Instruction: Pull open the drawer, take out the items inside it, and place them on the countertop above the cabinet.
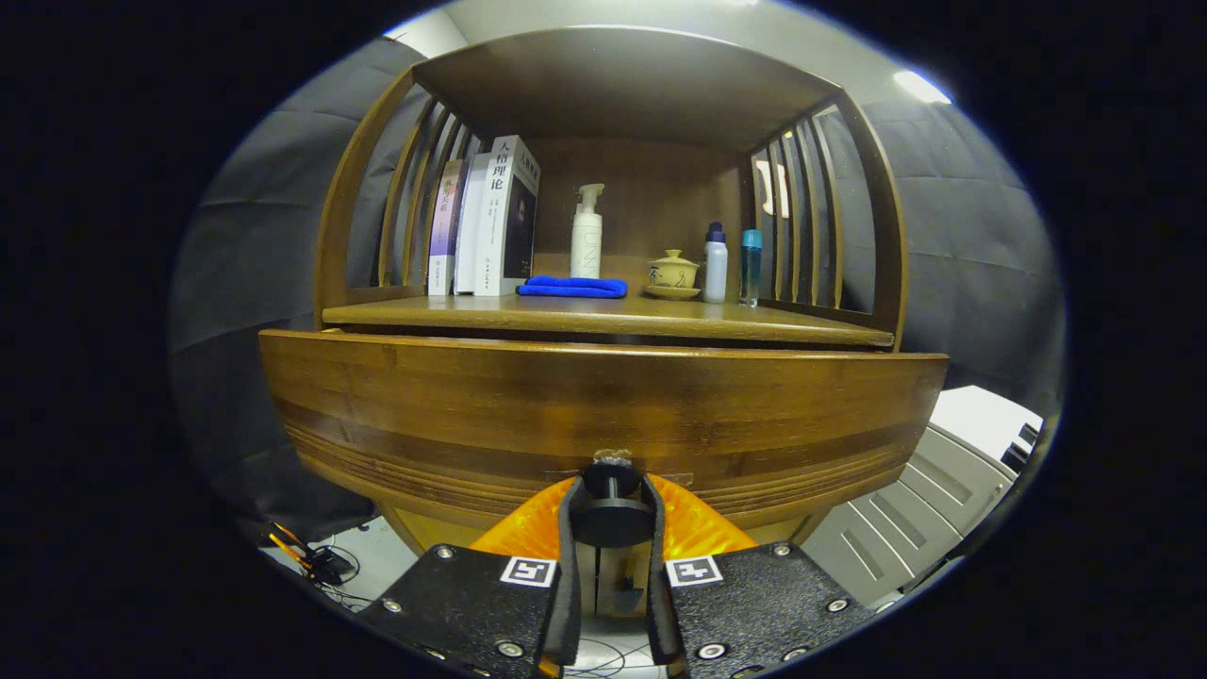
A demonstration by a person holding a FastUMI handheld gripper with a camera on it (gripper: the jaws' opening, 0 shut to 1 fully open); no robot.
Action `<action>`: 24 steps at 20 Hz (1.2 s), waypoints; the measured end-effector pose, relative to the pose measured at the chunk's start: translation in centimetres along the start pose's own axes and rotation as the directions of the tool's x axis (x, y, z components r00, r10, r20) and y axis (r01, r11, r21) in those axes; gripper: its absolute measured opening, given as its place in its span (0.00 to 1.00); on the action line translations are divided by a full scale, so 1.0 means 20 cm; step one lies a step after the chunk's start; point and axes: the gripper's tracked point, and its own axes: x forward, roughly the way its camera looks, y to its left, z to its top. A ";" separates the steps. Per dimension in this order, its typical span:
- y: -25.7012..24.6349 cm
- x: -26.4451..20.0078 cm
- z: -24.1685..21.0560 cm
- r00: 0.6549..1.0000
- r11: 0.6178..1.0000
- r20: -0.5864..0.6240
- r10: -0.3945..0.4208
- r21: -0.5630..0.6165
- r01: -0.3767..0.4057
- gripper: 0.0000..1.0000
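The drawer point(603, 415) sits just under the tabletop point(603, 319) of the wooden cabinet point(622, 85), its broad front facing the camera; a dark gap along its top edge suggests it stands a little proud of the cabinet, though how far out it is I cannot tell, and nothing of its inside shows from here. The round dark knob point(612, 505) juts from the lower middle of that front, and the tongs point(611, 514) are clenched on it, 1 finger pressing each side (a grip on the stem and disc gives a straight pull with no twisting); my judgement is that the step in hand is the pull itself, with the taking-out not yet begun.

Above, the tabletop carries what is already there, set well back so the front strip stays usable: 3 books point(486, 222) upright against the slatted side, a folded blue cloth point(573, 287) lying flat beside them, a white pump bottle point(586, 236) behind the cloth, a small lidded teacup point(673, 273) on its saucer, then a white bottle with a dark cap point(716, 266) and a slim blue bottle point(751, 268) near the other slats; the bare wood nearest the drawer looks the likeliest landing place for the items.
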 end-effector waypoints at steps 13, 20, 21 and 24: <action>0.01 -0.41 -0.13 0.999 1.000 -0.031 0.018 0.007 -0.018 0.29; 0.04 -0.54 -0.16 0.999 0.999 -0.036 0.028 0.022 -0.028 0.29; 0.04 -0.56 -0.17 0.999 0.999 -0.042 0.029 0.024 -0.028 0.29; 0.05 -0.59 -0.18 0.998 0.999 -0.047 0.029 0.027 -0.028 0.29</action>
